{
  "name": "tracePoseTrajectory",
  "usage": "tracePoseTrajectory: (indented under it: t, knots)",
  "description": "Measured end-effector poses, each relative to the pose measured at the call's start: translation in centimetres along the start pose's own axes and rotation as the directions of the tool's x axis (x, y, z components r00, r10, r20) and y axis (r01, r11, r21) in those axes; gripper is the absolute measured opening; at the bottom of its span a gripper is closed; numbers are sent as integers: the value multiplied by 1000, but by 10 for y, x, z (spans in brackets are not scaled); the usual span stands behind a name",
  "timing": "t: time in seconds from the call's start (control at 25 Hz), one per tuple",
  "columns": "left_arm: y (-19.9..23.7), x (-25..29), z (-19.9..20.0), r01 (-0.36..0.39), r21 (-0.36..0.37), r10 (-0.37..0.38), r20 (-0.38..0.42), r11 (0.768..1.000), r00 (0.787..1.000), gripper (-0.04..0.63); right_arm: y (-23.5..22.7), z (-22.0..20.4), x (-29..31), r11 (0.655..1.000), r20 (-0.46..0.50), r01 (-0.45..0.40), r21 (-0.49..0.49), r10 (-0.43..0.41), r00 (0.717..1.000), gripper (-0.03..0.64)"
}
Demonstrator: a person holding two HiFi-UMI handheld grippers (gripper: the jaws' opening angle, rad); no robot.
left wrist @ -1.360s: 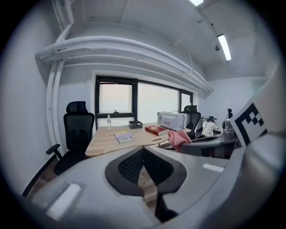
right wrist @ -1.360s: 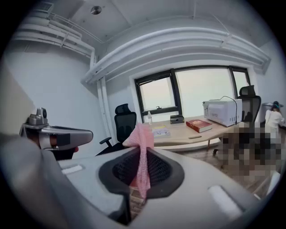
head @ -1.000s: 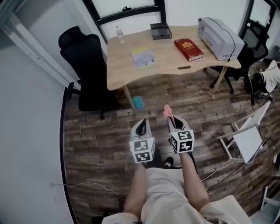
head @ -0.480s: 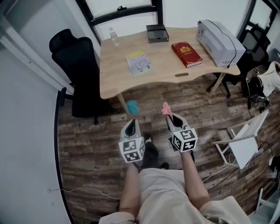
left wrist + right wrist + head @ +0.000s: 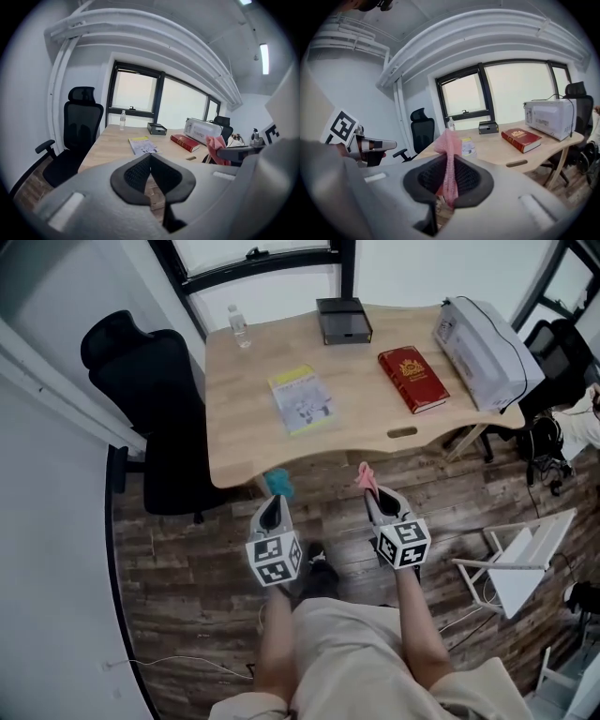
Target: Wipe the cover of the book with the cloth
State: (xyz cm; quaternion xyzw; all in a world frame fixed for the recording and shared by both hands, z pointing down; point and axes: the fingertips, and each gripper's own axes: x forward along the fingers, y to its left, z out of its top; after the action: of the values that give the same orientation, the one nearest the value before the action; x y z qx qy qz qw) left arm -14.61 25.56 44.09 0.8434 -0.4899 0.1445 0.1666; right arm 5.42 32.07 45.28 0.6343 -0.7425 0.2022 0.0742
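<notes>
1. Cloth (image 5: pixel 364 476), pink, hangs pinched between the right gripper (image 5: pixel 369 491) jaws.
2. Left gripper (image 5: pixel 273 504) is clenched on nothing, jaws together.
3. Red book (image 5: pixel 413 379) lies flat on the desk (image 5: pixel 246 418), at one o'clock from the cloth.

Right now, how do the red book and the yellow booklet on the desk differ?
The red book is thick; the yellow booklet is thin. The red book lies beside the white machine, the yellow booklet nearer the desk's middle. Both lie flat and closed.
</notes>
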Motion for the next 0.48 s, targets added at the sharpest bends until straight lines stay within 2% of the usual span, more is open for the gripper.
tracePoseTrajectory:
  t: [0.24,0.48]
  knots:
    - [55,76,26,9,-57,-11,-29,998,1000,6,-1,10,70,999,-88,-22,-50,18,996,35]
    - [88,120,26,1,-117,-8,-60,993,998,6,-12,16,115,996,-130,-45,-71,35,991,35]
